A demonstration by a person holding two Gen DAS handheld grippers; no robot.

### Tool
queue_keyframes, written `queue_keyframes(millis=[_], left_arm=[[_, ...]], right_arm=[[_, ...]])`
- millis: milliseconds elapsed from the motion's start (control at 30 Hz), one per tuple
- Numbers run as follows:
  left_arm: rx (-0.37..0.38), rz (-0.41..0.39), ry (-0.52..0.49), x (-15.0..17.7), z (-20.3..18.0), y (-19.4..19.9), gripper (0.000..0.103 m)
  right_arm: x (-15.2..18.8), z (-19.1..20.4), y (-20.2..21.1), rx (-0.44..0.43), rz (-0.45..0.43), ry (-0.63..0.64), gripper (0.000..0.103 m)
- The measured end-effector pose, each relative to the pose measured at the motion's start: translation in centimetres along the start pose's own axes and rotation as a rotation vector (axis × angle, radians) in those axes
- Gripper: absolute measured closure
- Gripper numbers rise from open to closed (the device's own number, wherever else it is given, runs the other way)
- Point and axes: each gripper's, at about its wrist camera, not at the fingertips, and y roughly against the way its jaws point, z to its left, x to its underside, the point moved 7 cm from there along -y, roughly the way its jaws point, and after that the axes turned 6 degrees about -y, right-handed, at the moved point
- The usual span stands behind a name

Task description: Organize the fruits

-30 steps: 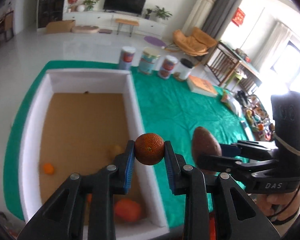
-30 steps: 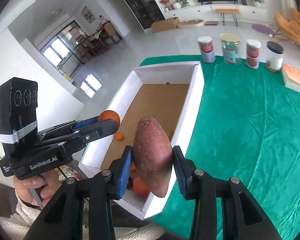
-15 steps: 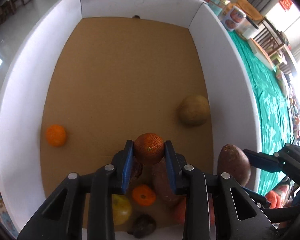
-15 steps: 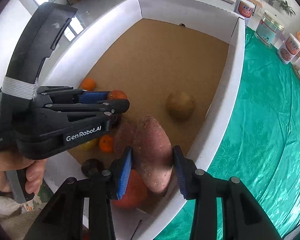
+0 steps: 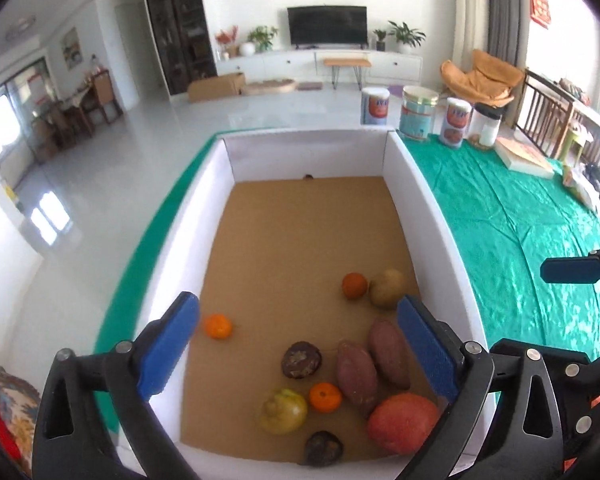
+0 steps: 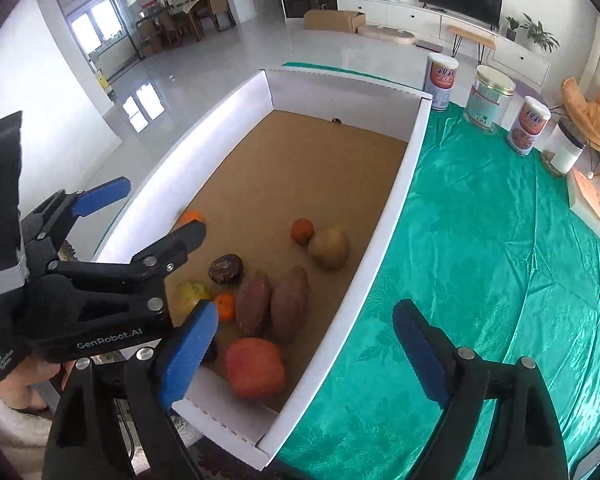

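Observation:
My left gripper [image 5: 297, 302] hovers over the near end of the white box [image 5: 432, 208], its jaws opening with nothing between them. The dark orange [image 5: 355, 286] lies on the cardboard floor beside a potato [image 5: 387, 287]. My right gripper [image 6: 306, 310] hangs over the box's near right wall [image 6: 404, 184], its jaws opening and also empty. Two sweet potatoes [image 6: 290, 304] lie side by side below it. Around them sit a red fruit [image 6: 254, 368], a mandarin [image 6: 225, 306], a yellow-green fruit [image 6: 192, 294] and a dark round fruit [image 6: 225, 268]. A small orange [image 5: 218, 326] rests by the left wall.
The box stands on a green cloth [image 5: 520, 220]. Three cans [image 5: 419, 114] and a white jar [image 5: 488, 128] line the cloth's far edge, with a book [image 5: 526, 158] to their right. A person's hand [image 6: 24, 384] grips the left tool's handle.
Both grippers dipped into the box and opened. The dark orange left the left gripper and the sweet potato left the right one; both now lie on the box floor.

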Motion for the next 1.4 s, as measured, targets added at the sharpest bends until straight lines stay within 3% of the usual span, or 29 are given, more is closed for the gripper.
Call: queue_keyframes(millis=[167,400,567,700,967,1400], left_arm=[[-0.09,-0.007,0.05,1.5,-0.1,2.2,0.001],[-0.058,0.032,0.083,3.8,0.4,3.0,0.001],[0.022,0.09,0.164,5.2,1.6,1.9,0.001],[-0.027,0.103,0.153,5.8,2.2,1.7,0.001],[-0.047,0.104,0.144,6.2,2.6,2.0,0.001],[-0.021,0.146,0.122,6.5,3.1,2.6,0.001]], right_arm=[[1.8,0.3,1.7,-0.014,-0.046,-0.009,0.013],[3.5,0.8,1.6,0.031,-0.04,-0.006,0.013],[3.8,1.8,1.1,0.064,-0.035,0.025,0.013],[4.0,2.2,0.2,0.082,-0.021,0.033,0.013],[4.3,3.4,-0.2,0.064,-0.011,0.01,0.013],[5.4,4.3,-0.1,0.033,0.03,-0.079,0.013]])
